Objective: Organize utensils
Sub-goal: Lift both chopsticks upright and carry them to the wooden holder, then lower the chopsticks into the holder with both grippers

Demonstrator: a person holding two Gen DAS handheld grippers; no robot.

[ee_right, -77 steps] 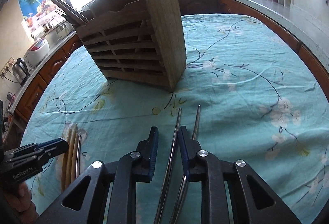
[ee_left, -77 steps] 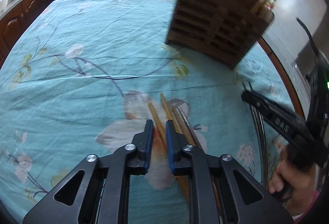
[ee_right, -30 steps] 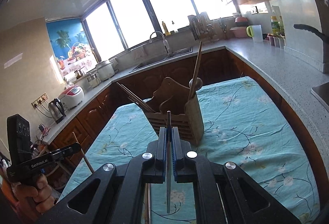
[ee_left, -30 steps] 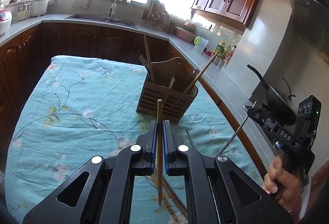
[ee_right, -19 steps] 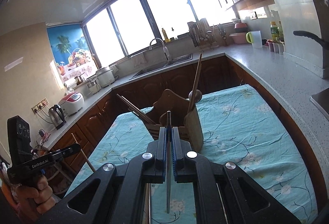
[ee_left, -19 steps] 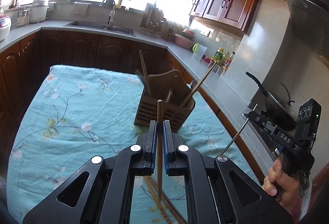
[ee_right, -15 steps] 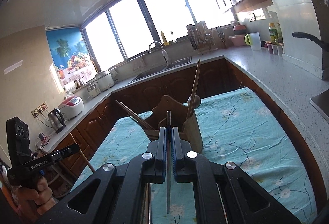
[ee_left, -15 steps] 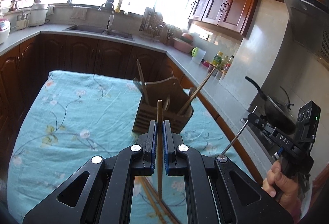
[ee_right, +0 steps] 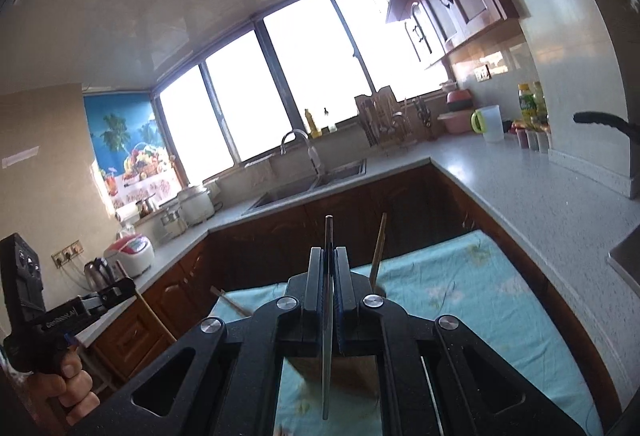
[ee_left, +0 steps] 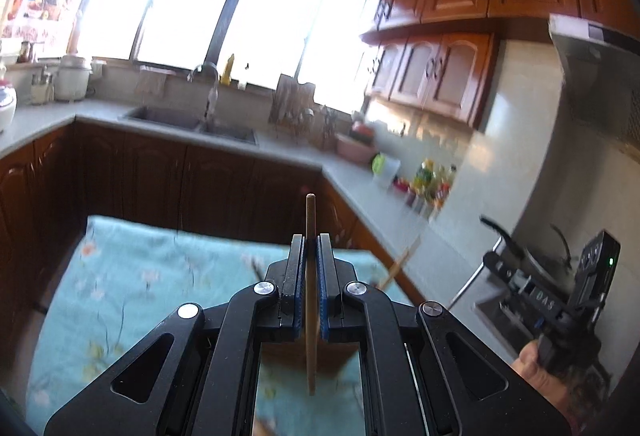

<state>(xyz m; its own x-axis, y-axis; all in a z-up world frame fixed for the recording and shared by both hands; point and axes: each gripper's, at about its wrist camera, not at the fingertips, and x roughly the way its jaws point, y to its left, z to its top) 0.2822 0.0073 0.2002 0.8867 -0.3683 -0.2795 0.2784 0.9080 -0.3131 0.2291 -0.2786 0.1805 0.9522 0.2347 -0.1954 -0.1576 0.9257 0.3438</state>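
My left gripper (ee_left: 310,242) is shut on a wooden chopstick (ee_left: 310,220) that stands upright between the blue pads. My right gripper (ee_right: 329,254) is shut on a thin metal chopstick (ee_right: 328,232), also upright. The wooden utensil holder (ee_right: 360,364) shows only as a brown patch behind and below the right jaws, with a wooden stick (ee_right: 378,248) rising from it. In the left wrist view the holder (ee_left: 340,350) is mostly hidden behind the gripper body. The other gripper (ee_left: 494,260) appears at the right, held by a hand.
The table wears a teal flowered cloth (ee_left: 140,276). Beyond it run dark cabinets, a grey counter (ee_right: 520,187) with a sink (ee_right: 312,183), and bright windows. A pan handle (ee_right: 600,121) juts in at the right. Jars and a cup stand on the counter.
Both grippers have risen and tilted up with their chopsticks. The holder has slid down behind the gripper bodies, and more of the windows and ceiling shows.
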